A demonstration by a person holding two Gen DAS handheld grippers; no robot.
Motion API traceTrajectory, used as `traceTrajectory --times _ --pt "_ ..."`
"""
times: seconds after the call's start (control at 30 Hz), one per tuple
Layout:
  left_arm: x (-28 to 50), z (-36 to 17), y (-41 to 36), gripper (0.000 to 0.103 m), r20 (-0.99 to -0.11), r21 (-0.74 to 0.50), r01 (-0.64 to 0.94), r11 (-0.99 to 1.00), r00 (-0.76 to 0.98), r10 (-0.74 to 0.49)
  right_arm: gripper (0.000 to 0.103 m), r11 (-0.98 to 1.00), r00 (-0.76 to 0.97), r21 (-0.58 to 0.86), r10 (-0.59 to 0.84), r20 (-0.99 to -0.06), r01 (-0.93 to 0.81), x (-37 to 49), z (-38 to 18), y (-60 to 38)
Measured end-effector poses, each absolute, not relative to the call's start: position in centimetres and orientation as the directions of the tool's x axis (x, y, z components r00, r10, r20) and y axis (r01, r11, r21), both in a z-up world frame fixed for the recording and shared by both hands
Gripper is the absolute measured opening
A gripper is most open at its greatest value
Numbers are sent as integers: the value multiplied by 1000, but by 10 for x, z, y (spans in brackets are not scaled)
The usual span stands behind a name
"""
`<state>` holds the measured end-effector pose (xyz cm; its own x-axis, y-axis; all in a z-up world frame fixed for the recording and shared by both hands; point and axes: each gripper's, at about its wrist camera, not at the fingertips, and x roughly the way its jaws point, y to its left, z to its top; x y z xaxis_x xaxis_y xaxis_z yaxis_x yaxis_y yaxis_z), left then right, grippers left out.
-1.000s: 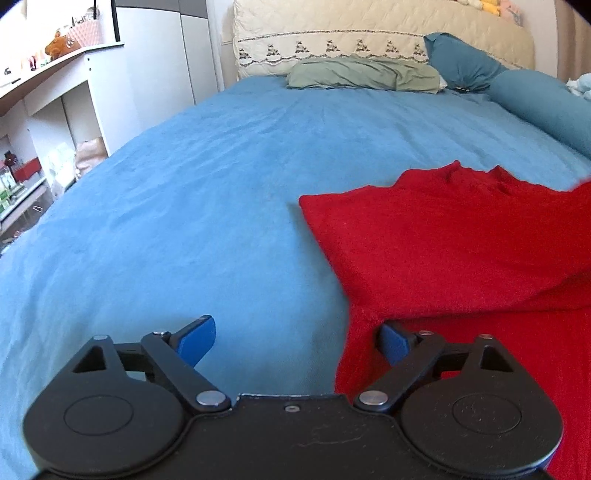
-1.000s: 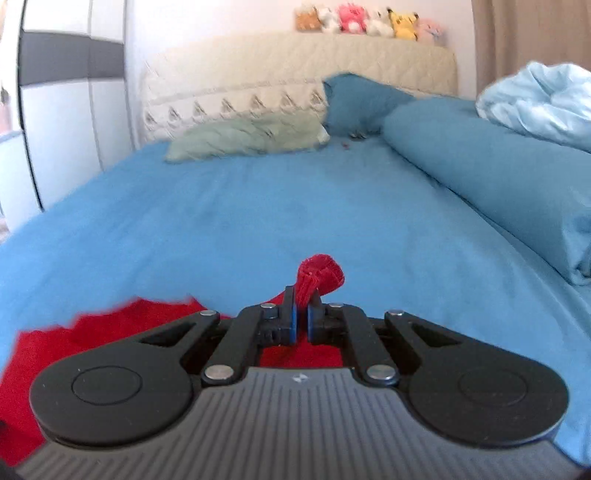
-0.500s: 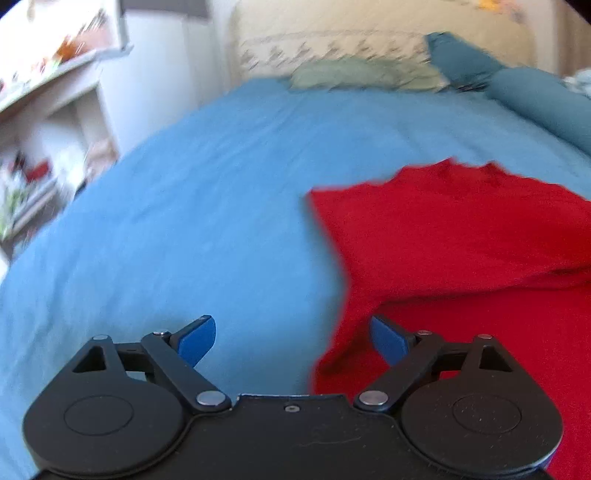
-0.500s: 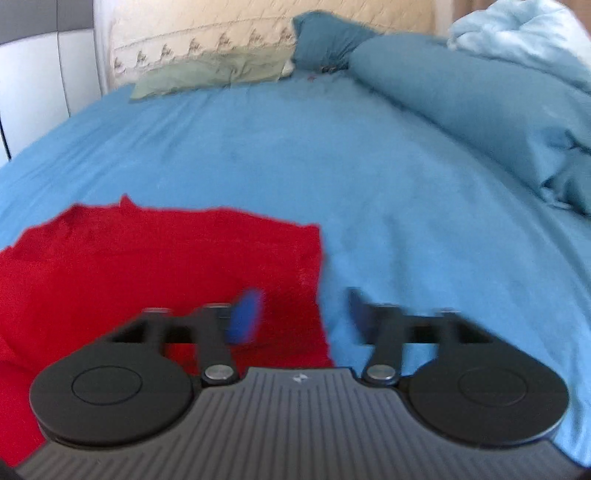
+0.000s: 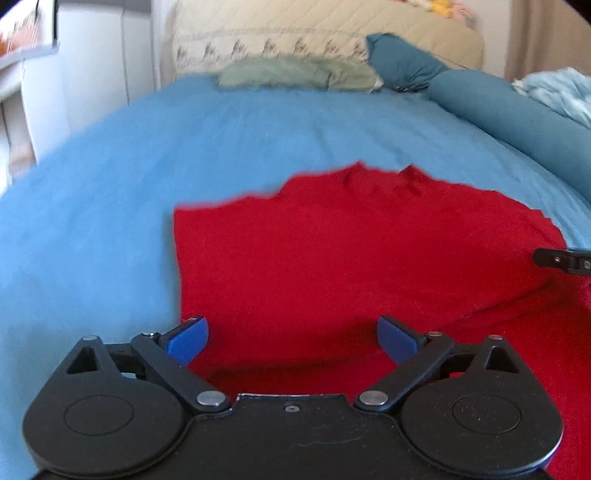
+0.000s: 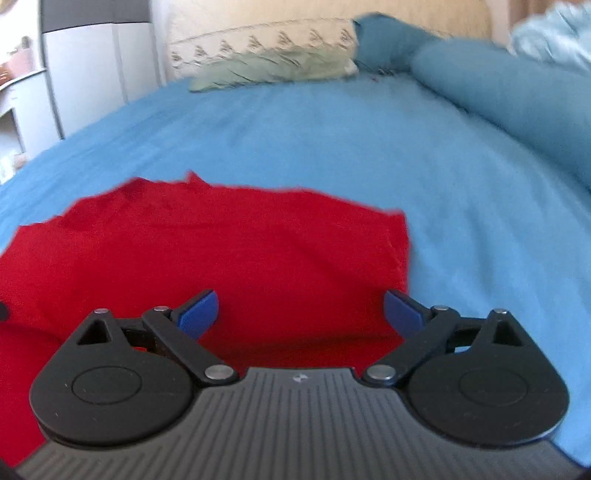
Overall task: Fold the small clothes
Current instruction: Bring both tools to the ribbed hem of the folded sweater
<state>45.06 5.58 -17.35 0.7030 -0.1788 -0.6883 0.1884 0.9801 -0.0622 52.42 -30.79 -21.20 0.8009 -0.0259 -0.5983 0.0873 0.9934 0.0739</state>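
A red garment (image 5: 351, 251) is lying spread on the blue bed sheet (image 5: 110, 192), toward the near end of the bed, with one layer folded over another — a fold line is running across its right side in the left wrist view. Its far edge is looking uneven, with two small peaks near the middle.

The left hand-held gripper (image 5: 291, 338) is hovering over the garment's near left part with its jaws spread wide and nothing between them; its blue pads (image 5: 186, 338) are sitting above red cloth, the left one just beside the garment's left edge. The right hand-held gripper (image 6: 301, 315) is likewise standing wide apart and empty, over the garment's near right part, its right pad just at the cloth's right edge where the sheet is beginning. Whether either gripper is touching the fabric I cannot tell.

A black piece of the other gripper (image 5: 563, 260) is poking in at the right edge of the left wrist view, just by the garment's right corner.

At the head of the bed a pale green pillow (image 6: 273, 72) is lying against a cream quilted headboard (image 5: 325, 26) — beside it a teal pillow (image 5: 402, 61) and a long teal bolster (image 6: 498, 85) along the right side. A white cabinet (image 6: 99, 70) is standing to the left.
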Motion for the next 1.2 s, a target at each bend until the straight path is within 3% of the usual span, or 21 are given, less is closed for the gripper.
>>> traceTrajectory --times 0.1,0.27,0.5,0.67,0.9,1.1,1.2 --pt "447 -172 60 100 -681 -89 190 978 705 -198 103 980 784 132 -36 -620 149 528 -217 -323" --pt "434 -145 56 100 -670 -84 176 981 719 -187 103 977 827 169 -15 -562 133 505 -190 -335" --pt "373 -60 80 100 -592 -147 110 983 787 -177 103 995 896 93 10 -444 35 424 -102 -343" --pt "294 -7 99 102 -548 -74 87 993 829 -114 103 995 914 96 23 -405 17 345 -43 -348" --pt "203 2 114 103 -614 -40 111 993 781 -112 103 984 882 175 58 -468 28 249 -23 -361" --pt "148 -47 119 102 -699 -109 110 988 698 -155 103 990 812 139 73 -579 10 182 -60 -353" --pt "137 -77 119 96 -747 -134 90 987 646 -160 103 991 778 130 71 -624 15 160 -86 -342"
